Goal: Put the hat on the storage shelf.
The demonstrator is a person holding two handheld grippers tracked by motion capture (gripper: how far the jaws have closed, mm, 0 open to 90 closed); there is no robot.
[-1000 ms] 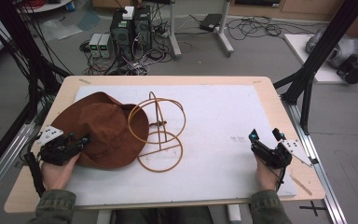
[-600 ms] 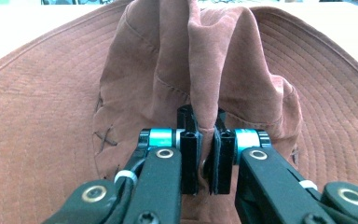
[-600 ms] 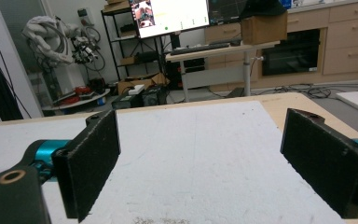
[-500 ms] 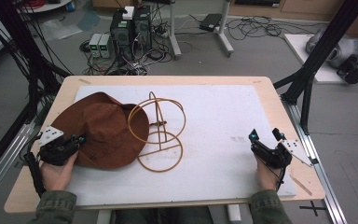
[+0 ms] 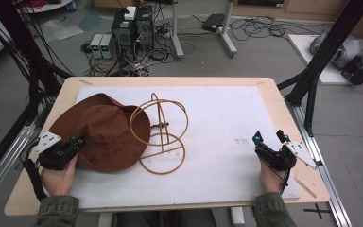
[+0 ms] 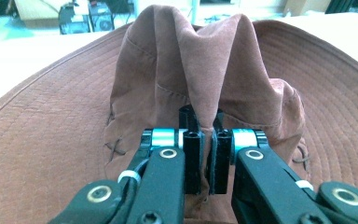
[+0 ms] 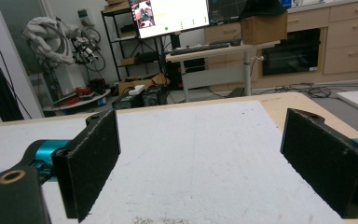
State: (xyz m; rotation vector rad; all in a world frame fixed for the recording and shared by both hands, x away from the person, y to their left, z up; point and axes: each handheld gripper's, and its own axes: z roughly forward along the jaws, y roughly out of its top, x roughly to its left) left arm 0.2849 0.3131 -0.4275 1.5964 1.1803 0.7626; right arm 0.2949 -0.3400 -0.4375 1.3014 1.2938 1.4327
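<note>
Hat point(image 6: 214, 60): brown suede-like cloth, matt and softly napped, with rows of stitching on the brim. Stand point(image 5: 159, 137): thin, smooth wire hoops, golden-tan. Table point(image 5: 269, 90): pale wood rim under a matt white sheet; right gripper point(image 7: 200, 163) pads: coarse matt black.

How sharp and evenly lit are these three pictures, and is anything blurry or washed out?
High view: even, soft light, faint shadows under the wire stand, all fairly sharp. Left gripper view: the brown hat is crisp, the table behind it is washed out to near white. Right gripper view: the near pads look soft, the monitor glares.
</note>
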